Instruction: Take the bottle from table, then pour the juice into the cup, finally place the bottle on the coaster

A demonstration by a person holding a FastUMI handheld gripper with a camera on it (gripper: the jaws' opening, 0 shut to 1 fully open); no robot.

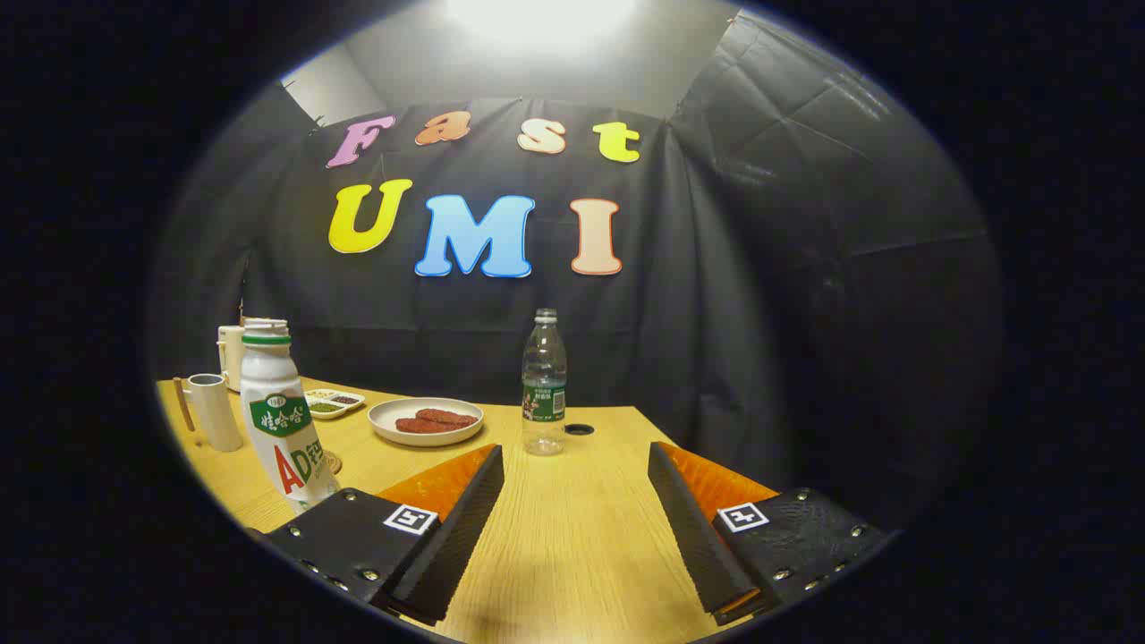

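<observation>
Nothing's done yet, looks like. The claw [575, 501] is wide open over the table [572, 546], holding nothing. The clear bottle [544, 383] stands just ahead between the fingers. The cup [215, 411] sits far left behind a white bottle [282, 420]. Grab, pour and coaster all remain; can't pick out the coaster for sure.

Light source: overhead, blown-out glare above the wall.
Exposure: dim; counter [572, 528] evenly lit.
Distortion: strong fisheye bending toward the edges.
Focus: sharp centrally.
</observation>
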